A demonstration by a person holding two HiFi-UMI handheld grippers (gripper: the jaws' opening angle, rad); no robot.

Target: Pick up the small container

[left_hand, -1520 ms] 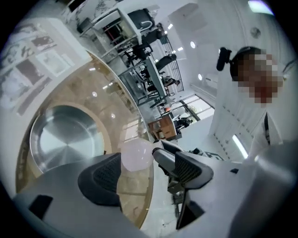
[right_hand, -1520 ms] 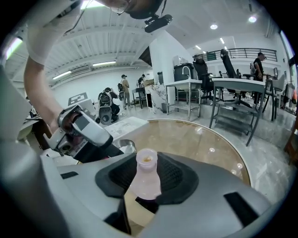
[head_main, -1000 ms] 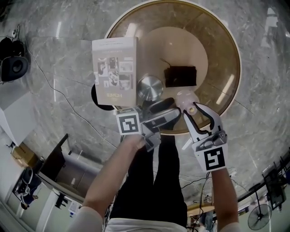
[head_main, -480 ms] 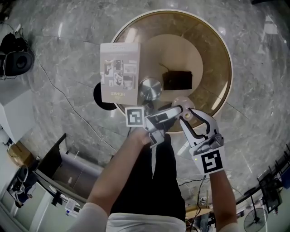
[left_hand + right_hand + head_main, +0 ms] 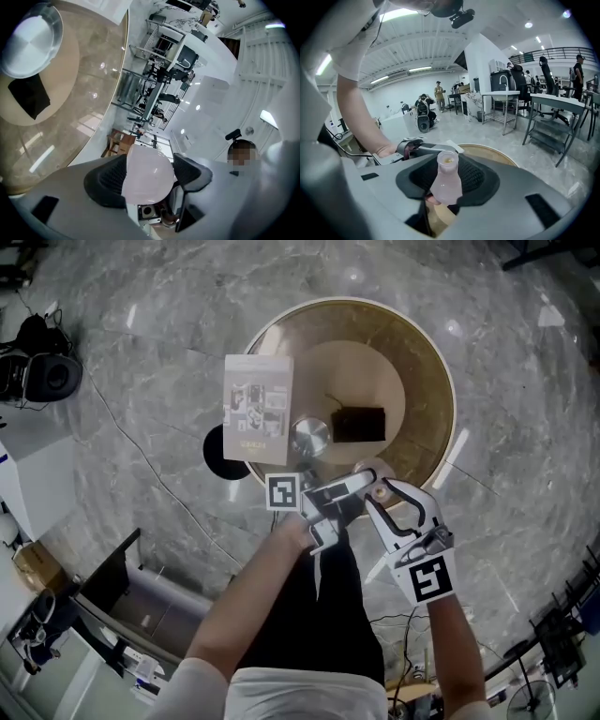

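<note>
The right gripper (image 5: 389, 493) pinches the small translucent pale-pink flask-shaped container (image 5: 446, 180) by its wider lower body. The flask's narrow open neck stands up past the dark ribbed pads (image 5: 476, 178). The container is in the air between the two grippers, well above the round tan glass-rimmed table (image 5: 427, 381) that lies beyond and below them. The left gripper (image 5: 352, 486) reaches in from the side, and its jaws have just been closing with the container's rounded base between them. In the left gripper view both pads seem to meet that base, one on each flank. Since the container is already lifted, the job now is probably just to carry it securely. The right gripper's pinch should stay as it is, with the neck pointing up. The left jaws should add only light pressure, because a smooth rounded wall could squirt out of a hard squeeze. Both hands would best move as one, so neither grip twists the flask against the other.
</note>
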